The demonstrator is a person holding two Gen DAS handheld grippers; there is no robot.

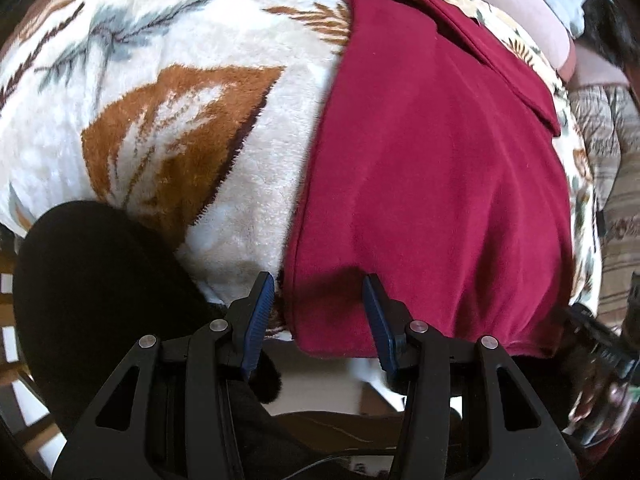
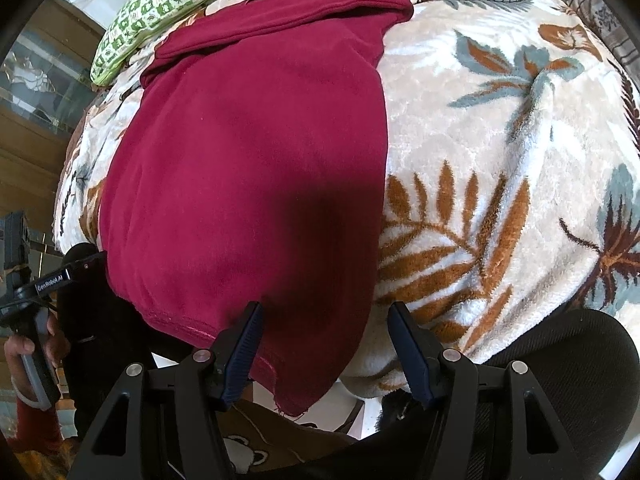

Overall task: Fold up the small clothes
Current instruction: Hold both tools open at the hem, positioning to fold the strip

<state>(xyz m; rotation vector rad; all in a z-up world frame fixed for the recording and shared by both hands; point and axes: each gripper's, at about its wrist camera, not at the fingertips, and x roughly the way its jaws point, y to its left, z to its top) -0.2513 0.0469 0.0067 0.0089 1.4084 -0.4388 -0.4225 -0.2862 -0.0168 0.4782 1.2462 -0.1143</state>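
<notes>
A maroon garment (image 1: 432, 184) lies spread flat on a cream blanket with brown and grey leaves (image 1: 192, 92). Its far end carries a folded-over sleeve. The near hem hangs a little over the blanket's near edge. My left gripper (image 1: 318, 280) points down over the hem's left corner; the jaws stand apart and the pads do not press on the cloth. In the right wrist view the garment (image 2: 248, 168) fills the left half. My right gripper (image 2: 326, 308) is open over its hanging right corner. A hand holds the left gripper's handle (image 2: 36, 292) at the left edge.
A green patterned cloth (image 2: 152, 16) and a dark item lie at the blanket's far left corner. A black mesh chair back (image 2: 560, 372) rises at the near right, and a black rounded shape (image 1: 92, 288) at the near left. A pink pillow (image 1: 520, 12) lies beyond the garment.
</notes>
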